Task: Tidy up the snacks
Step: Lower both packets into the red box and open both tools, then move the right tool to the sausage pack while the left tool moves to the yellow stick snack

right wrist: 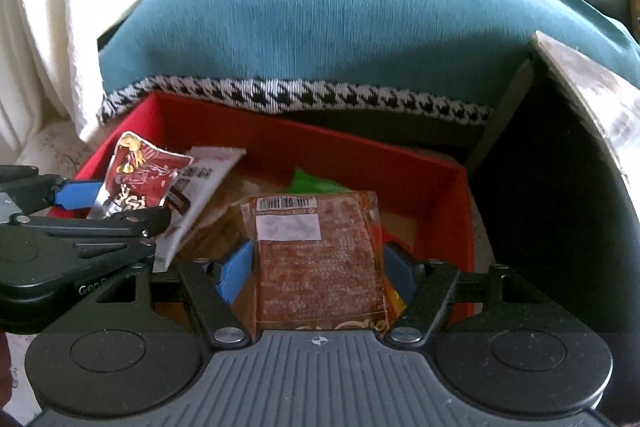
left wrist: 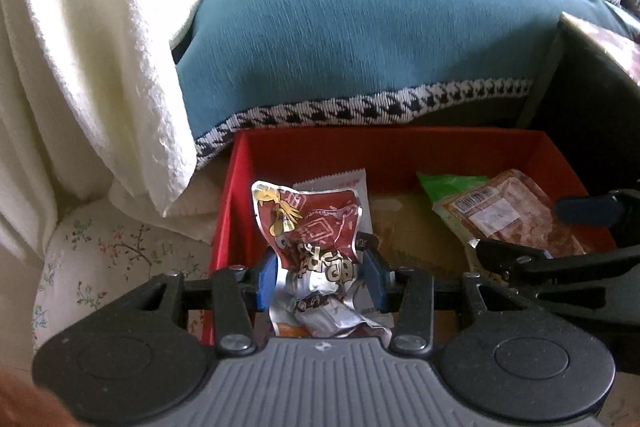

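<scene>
A red cardboard box (left wrist: 384, 151) sits on the floor below a teal blanket. My left gripper (left wrist: 320, 277) is shut on a crumpled red-and-silver snack packet (left wrist: 312, 227), which hangs over the box's left part. A white packet (left wrist: 340, 183) stands just behind it. My right gripper (right wrist: 320, 267) has its blue pads (right wrist: 236, 269) against the side edges of a flat brown see-through packet (right wrist: 320, 259) with a barcode label, low over the box's (right wrist: 460, 195) right part. A green packet (right wrist: 308, 181) lies beneath it. The left gripper (right wrist: 120, 205) shows at the left of the right wrist view.
The teal blanket (left wrist: 360, 39) with a houndstooth hem overhangs the box's far wall. A white towel (left wrist: 88, 67) hangs at the left over a floral cloth (left wrist: 100, 259). A dark piece of furniture (right wrist: 552, 187) stands right of the box.
</scene>
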{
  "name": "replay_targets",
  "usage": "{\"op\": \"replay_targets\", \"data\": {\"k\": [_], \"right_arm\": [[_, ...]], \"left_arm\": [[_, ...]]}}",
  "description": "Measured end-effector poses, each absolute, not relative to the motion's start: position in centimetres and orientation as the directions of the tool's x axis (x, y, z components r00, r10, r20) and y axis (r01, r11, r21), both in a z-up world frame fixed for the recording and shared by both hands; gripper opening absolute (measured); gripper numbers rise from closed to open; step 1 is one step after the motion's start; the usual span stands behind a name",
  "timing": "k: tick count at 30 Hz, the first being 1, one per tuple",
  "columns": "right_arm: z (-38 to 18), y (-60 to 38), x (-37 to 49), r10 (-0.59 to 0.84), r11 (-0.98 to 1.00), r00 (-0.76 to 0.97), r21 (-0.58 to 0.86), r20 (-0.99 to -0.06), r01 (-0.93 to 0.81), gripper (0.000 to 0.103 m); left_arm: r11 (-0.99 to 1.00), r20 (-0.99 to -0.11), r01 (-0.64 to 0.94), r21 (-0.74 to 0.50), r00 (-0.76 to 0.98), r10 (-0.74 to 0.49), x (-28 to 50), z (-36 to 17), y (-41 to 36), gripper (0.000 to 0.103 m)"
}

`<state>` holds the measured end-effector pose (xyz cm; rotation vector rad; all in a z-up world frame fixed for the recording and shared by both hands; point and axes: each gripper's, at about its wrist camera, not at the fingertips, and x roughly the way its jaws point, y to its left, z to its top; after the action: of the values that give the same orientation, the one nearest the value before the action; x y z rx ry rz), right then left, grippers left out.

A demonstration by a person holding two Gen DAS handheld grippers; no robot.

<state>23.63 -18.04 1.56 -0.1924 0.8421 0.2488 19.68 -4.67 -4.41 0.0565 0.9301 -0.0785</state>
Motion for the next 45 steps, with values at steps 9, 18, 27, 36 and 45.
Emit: {"op": "replay_targets", "data": {"k": [9, 18, 27, 36, 45], "right_arm": [[1.2, -19.1, 22.4, 0.114, 0.958, 0.678, -0.099, -0.727, -0.268, 0.084], [2.6, -22.3, 14.8, 0.172, 0.949, 0.702, -0.076, -0.691, -0.307, 0.088], [-2.4, -20.6, 14.2, 0.233, 0.946, 0.534, 0.061, -0.812, -0.320, 0.090], [-6.7, -18.0, 15.9, 0.180, 0.961, 0.484, 0.048, -0.857, -0.273, 0.103], [-6.4, -19.0, 14.3, 0.194, 0.928, 0.433, 0.022, -0.880, -0.372, 0.095]], "left_arm": [[0.996, -0.818, 0.089, -0.022, 0.571, -0.069, 18.7, -4.0, -3.5, 0.040], [0.989, -0.797, 0.097, -0.113, 0.586, -0.149, 12.7, -0.8, 1.0, 0.046], [0.979, -0.816, 0.188, -0.081, 0.551, -0.174, 9.6, -1.3, 1.8, 0.049], [0.974, -0.821, 0.195, -0.112, 0.534, -0.201, 9.3, -1.7, 3.8, 0.049], [0.970, -0.840, 0.219, -0.104, 0.502, -0.203, 9.3, -2.7, 3.8, 0.049]]}}
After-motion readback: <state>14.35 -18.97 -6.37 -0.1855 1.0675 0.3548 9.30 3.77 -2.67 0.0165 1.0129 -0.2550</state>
